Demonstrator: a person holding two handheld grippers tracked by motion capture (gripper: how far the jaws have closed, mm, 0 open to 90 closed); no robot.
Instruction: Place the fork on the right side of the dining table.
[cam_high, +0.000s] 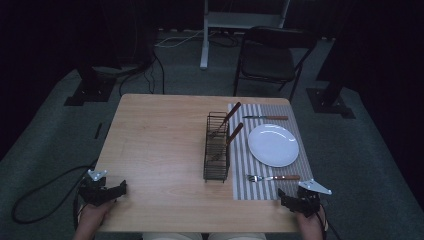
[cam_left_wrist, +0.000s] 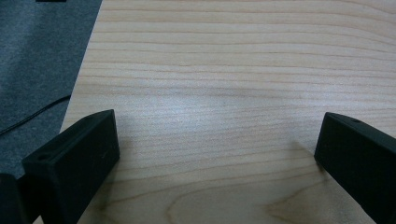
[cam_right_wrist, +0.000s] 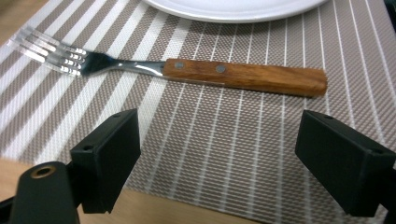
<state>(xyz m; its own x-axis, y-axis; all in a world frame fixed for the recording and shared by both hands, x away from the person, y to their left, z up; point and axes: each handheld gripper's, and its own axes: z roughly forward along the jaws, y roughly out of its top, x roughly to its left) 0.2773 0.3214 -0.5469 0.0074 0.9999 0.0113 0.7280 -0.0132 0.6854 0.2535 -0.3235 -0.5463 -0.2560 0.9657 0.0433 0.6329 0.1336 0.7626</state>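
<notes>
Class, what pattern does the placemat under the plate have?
Brown and white stripes on the placemat, clearest in the right gripper view.

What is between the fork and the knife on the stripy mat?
The white plate sits between the fork and the knife, seen in the high view.

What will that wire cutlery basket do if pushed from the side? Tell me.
The wire cutlery basket looks tall and narrow, so it would likely tip rather than slide. Its open mesh suggests low weight. The two wooden-handled utensils leaning out the top may shift and rattle.
</notes>
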